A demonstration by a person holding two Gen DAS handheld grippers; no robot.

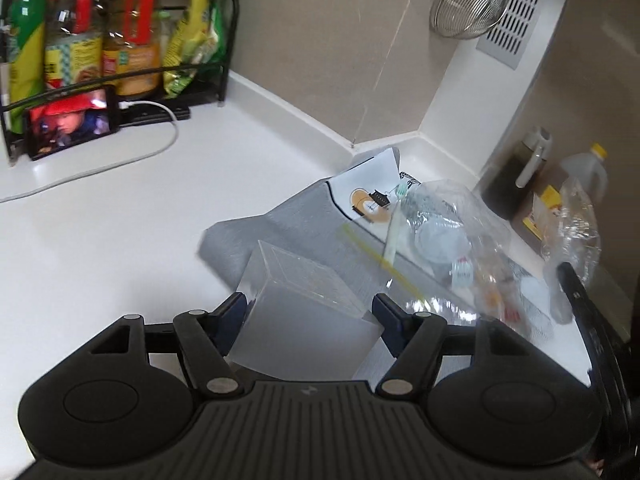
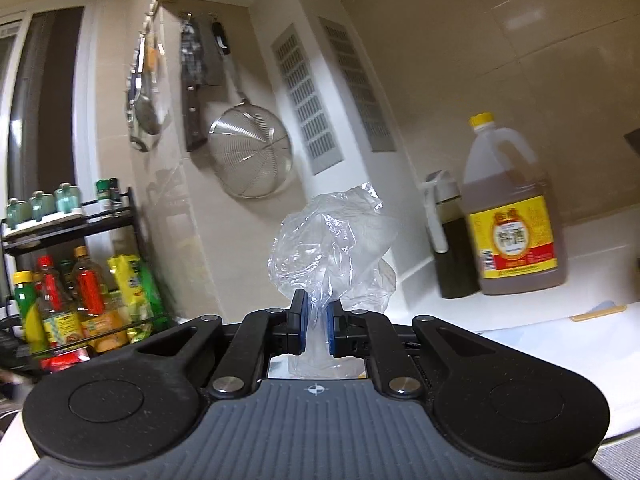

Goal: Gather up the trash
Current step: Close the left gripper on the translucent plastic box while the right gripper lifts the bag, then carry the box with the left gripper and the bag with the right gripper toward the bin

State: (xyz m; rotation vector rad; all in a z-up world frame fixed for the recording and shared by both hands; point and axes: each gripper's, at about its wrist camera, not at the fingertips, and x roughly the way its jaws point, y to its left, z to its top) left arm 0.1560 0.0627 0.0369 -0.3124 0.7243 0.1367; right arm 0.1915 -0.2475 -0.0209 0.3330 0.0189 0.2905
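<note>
My left gripper (image 1: 308, 302) is shut on a translucent plastic box (image 1: 296, 280), a blue pad against each side, and the box is tilted above the white counter (image 1: 120, 240). Just beyond it lies a grey wrapper (image 1: 288, 216) with a white printed card (image 1: 368, 184). To the right hangs a clear plastic bag (image 1: 460, 220) that holds a toothbrush (image 1: 394, 232) and other scraps. In the right wrist view my right gripper (image 2: 316, 312) is shut on the bunched top of this bag (image 2: 332, 240); the bag's lower part is hidden there.
A black wire rack (image 1: 224, 40) with bottles and packets stands at the back left, with a lit phone (image 1: 72, 120) and its white cable (image 1: 120, 160) in front. A mesh strainer (image 2: 248, 152) hangs on the wall. An oil jug (image 2: 516, 216) and a dark bottle (image 2: 452, 248) stand at the right.
</note>
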